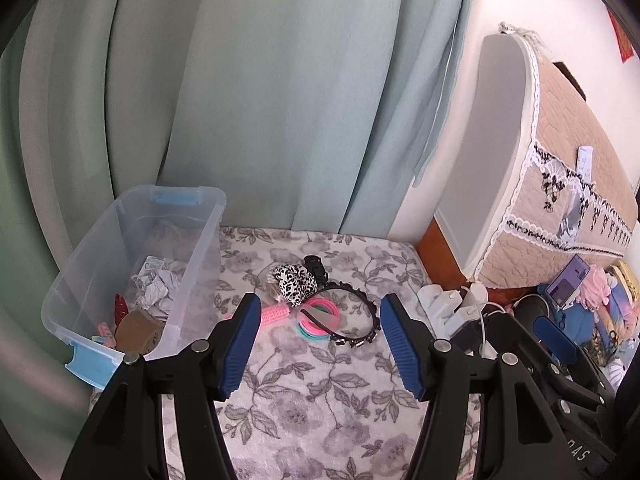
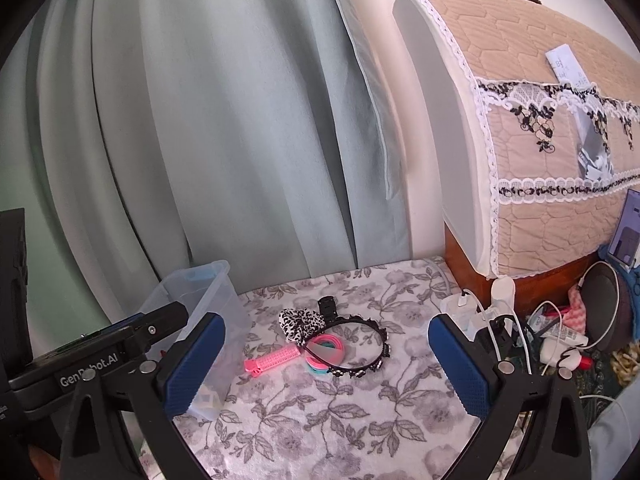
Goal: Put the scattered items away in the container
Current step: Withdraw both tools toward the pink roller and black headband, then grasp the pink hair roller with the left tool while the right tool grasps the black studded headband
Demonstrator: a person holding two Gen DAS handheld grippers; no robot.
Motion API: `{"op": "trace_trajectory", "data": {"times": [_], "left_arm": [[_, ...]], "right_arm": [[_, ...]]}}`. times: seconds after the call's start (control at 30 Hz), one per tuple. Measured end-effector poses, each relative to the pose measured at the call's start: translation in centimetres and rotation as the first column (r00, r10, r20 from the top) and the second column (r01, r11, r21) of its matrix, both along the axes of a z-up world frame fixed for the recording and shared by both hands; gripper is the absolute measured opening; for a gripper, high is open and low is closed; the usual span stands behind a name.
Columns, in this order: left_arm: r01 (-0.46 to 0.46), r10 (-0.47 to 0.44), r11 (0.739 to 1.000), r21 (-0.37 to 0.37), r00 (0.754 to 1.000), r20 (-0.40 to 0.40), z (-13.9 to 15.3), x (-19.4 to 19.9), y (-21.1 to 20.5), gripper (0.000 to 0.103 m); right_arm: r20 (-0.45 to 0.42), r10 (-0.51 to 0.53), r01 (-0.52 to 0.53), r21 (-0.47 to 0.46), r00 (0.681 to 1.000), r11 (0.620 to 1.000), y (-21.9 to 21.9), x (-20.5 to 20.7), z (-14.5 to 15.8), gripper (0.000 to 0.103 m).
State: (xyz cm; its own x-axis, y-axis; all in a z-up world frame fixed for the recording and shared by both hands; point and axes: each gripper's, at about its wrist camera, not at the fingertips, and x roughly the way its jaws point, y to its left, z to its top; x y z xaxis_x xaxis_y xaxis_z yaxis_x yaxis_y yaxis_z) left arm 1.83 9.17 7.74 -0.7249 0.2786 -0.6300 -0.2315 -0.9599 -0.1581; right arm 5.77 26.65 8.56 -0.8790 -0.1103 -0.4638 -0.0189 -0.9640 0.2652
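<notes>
Since nothing sits between either pair of spread jaws, both the left gripper [image 1: 318, 346] and right gripper [image 2: 326, 364] face the headband [image 2: 362, 350] pile ahead, container [image 1: 132, 264] leftward, ready to receive.

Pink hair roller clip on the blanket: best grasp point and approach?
Grip the pink roller clip mid-barrel, jaws across its narrow width, coming down from above. It lies flat on the floral blanket, long axis running lower-left to upper-right. Its left end is clear; the right end runs up to the hair ties and leopard scrunchie, so probably stay left of centre.
</notes>
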Motion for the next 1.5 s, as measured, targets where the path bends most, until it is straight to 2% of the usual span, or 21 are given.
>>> {"op": "trace_trajectory", "data": {"times": [0.17, 0.4, 0.57, 0.83, 1.2, 1.3, 1.5], "left_arm": [[0.033, -0.029, 0.998, -0.046, 0.997, 0.075, -3.3, -1.2, 1.8, 0.063], [0.028, -0.013, 0.995, -0.097, 0.988, 0.152, -7.3, -3.7, 2.8, 0.063], [0.004, 0.017, 0.994, -0.110, 0.981, 0.195, -9.9, -6.0, 2.6, 0.063], [-0.015, 0.054, 0.988, -0.156, 0.967, 0.250, -14.4, -9.7, 2.0, 0.063], [-0.012, 0.087, 0.960, -0.278, 0.962, 0.260, -18.8, -14.3, 1.2, 0.063], [-0.011, 0.097, 0.959, -0.285, 0.952, 0.290, -20.2, -15.6, 1.0, 0.063], [-0.001, 0.089, 0.945, -0.326, 0.963, 0.256, -21.1, -16.9, 1.3, 0.063]], "right_arm": [[0.066, -0.028, 0.029, -0.021, 0.997, 0.999, 1.6, -1.4, -2.5, 0.103], [0.146, -0.041, 0.048, -0.042, 0.988, 0.998, 3.5, -3.9, -6.1, 0.103], [0.195, -0.011, 0.023, -0.058, 0.981, 0.998, 3.3, -5.8, -8.7, 0.103], [0.310, 0.006, 0.011, -0.053, 0.951, 0.999, 2.3, -9.2, -13.7, 0.103], [0.398, 0.073, -0.044, -0.081, 0.915, 0.996, 1.6, -13.5, -18.1, 0.103], [0.418, 0.054, -0.028, -0.068, 0.907, 0.997, 1.8, -14.7, -19.0, 0.103], [0.434, 0.013, -0.001, -0.027, 0.901, 1.000, 2.5, -17.2, -19.8, 0.101]]}}
